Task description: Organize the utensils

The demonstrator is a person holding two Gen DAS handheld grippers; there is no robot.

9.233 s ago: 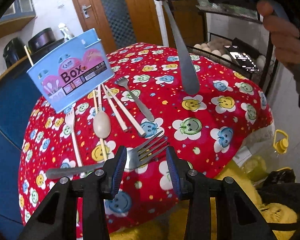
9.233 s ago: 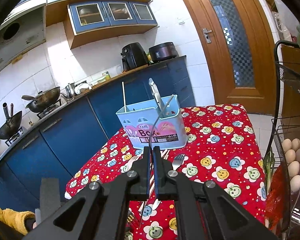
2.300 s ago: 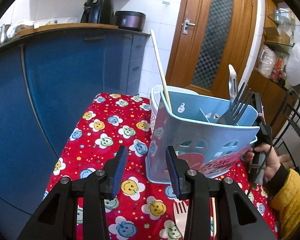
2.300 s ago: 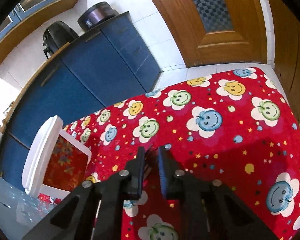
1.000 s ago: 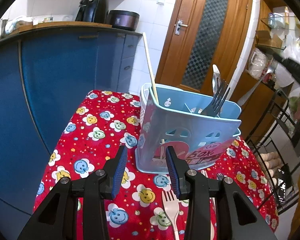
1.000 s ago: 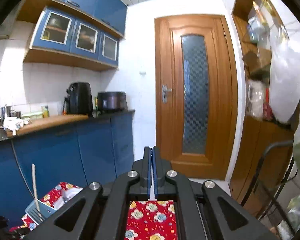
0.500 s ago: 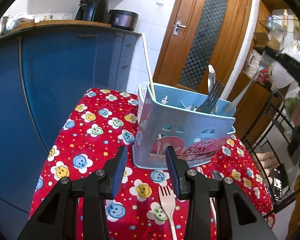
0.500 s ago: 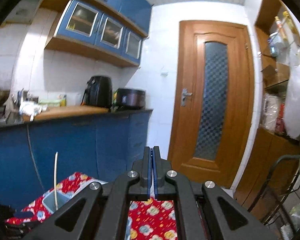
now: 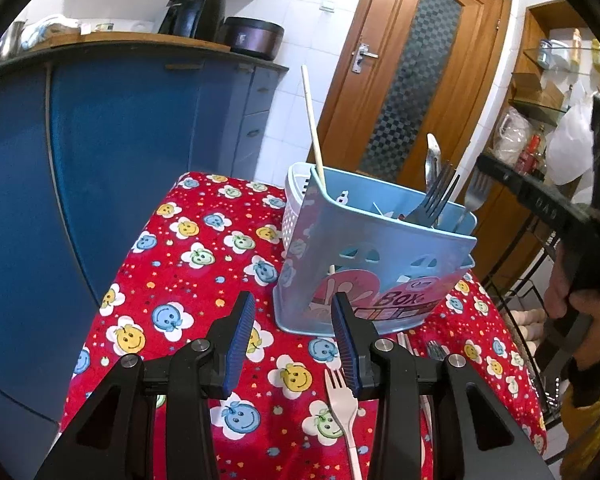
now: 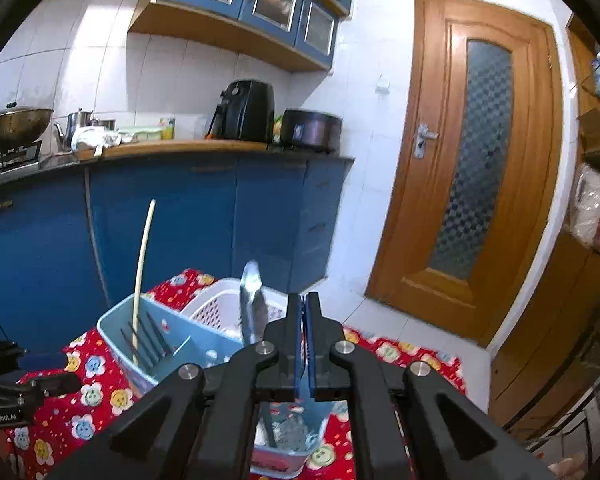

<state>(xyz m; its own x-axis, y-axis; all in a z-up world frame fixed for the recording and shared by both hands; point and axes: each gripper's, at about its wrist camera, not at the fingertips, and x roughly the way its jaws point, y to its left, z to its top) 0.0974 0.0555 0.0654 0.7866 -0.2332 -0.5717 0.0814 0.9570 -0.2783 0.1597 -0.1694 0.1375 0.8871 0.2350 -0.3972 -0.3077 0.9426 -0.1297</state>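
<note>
Visibly, one caddy (image 9: 380, 256), three forks (image 9: 434, 200) upright inside.

My left wrist view looks slightly down, close to the utensil box (image 9: 374, 264). My right looks over it from above. Both share the door (image 10: 472, 168).

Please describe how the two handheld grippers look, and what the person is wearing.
Both the left gripper and the right gripper are matte black angular frames with silver screws at the joints. Each finger carries a ribbed blue pad. The right gripper's black body bears small pale lettering. The person's sleeve is yellow with a dark cuff.
</note>
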